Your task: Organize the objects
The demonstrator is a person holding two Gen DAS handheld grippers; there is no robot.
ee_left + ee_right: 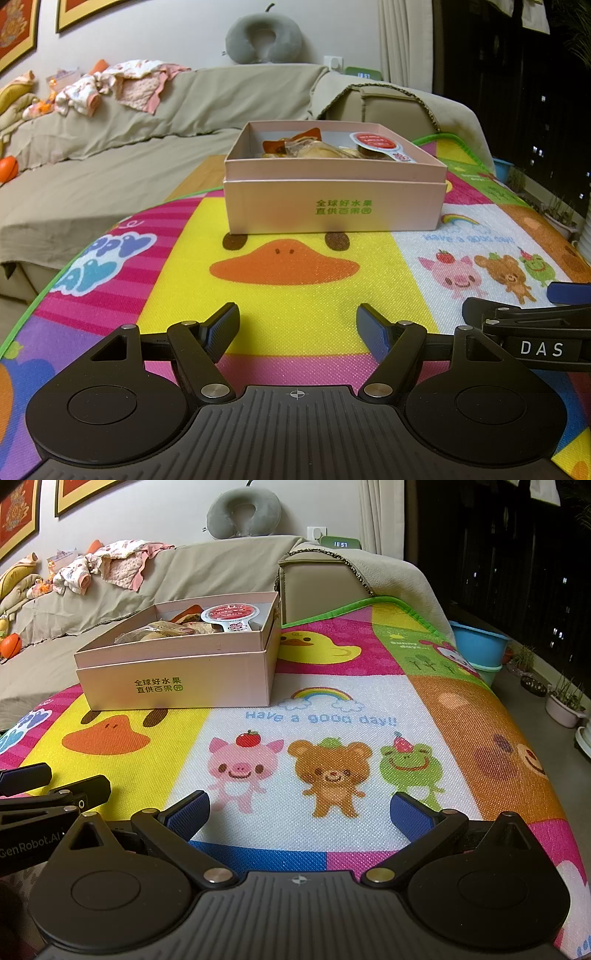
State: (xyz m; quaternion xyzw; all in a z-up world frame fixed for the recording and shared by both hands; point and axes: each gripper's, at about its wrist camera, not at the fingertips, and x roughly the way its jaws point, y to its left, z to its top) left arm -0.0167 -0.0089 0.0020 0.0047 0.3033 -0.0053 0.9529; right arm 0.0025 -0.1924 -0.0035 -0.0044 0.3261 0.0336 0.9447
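A pink cardboard box (332,206) with green print stands open on a colourful cartoon play mat (295,295). It holds wrapped snacks (317,149) and a red-lidded jelly cup (380,146). The box also shows in the right wrist view (177,683), with the cup (231,616) inside. My left gripper (297,325) is open and empty, low over the mat, well short of the box. My right gripper (299,812) is open and empty over the mat's white panel, to the right of the box. Each gripper shows at the edge of the other's view.
A beige covered sofa (110,147) with a pile of clothes (110,85) lies behind the mat. A grey neck pillow (243,513) rests on the sofa back. Blue basins (478,646) and potted plants (565,701) stand on the floor at the right, by dark windows.
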